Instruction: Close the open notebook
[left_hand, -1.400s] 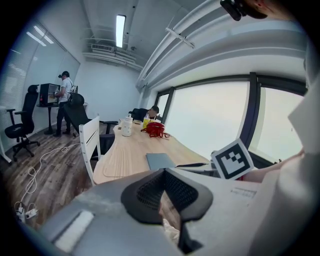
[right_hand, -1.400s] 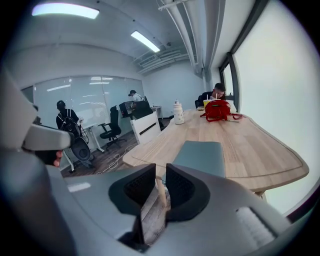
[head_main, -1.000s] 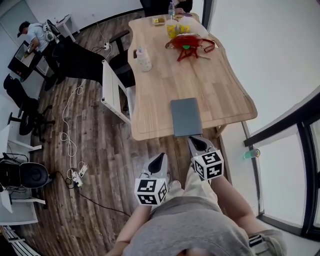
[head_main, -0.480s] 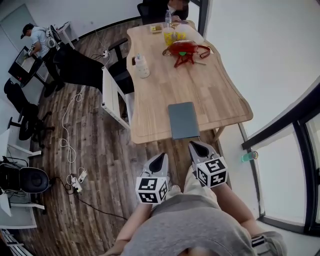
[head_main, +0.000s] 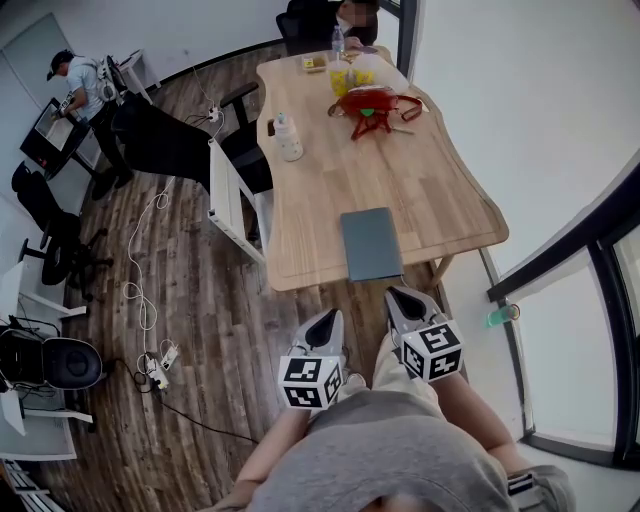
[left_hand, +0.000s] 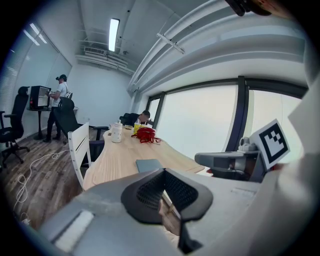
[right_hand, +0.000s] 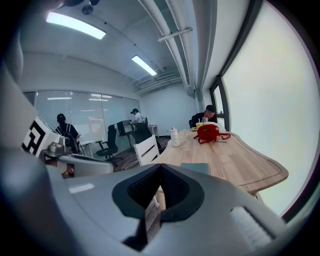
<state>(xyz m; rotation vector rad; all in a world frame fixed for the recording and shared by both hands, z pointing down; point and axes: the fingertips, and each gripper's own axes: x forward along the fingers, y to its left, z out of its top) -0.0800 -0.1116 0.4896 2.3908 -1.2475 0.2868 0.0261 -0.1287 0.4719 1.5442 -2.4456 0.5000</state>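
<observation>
The grey notebook (head_main: 371, 243) lies closed and flat on the wooden table (head_main: 330, 180), close to its near edge. It shows small ahead in the left gripper view (left_hand: 149, 164) and the right gripper view (right_hand: 196, 167). Both grippers hang off the table, in front of its near edge and close to the person's body. My right gripper (head_main: 397, 296) points at the notebook's near end from a short gap, shut and empty (right_hand: 160, 166). My left gripper (head_main: 328, 318) sits further left over the floor, shut with nothing in it (left_hand: 164, 171).
Further up the table are a white bottle (head_main: 288, 137), a red bag (head_main: 368, 103) and yellow items (head_main: 350, 70). A person sits at the far end (head_main: 340, 15). A white chair (head_main: 228, 195) stands at the table's left side. Cables lie across the floor (head_main: 140, 290).
My right gripper has drawn back a little from the notebook's near end and risen. The left gripper has barely moved. The notebook stays closed and still.
</observation>
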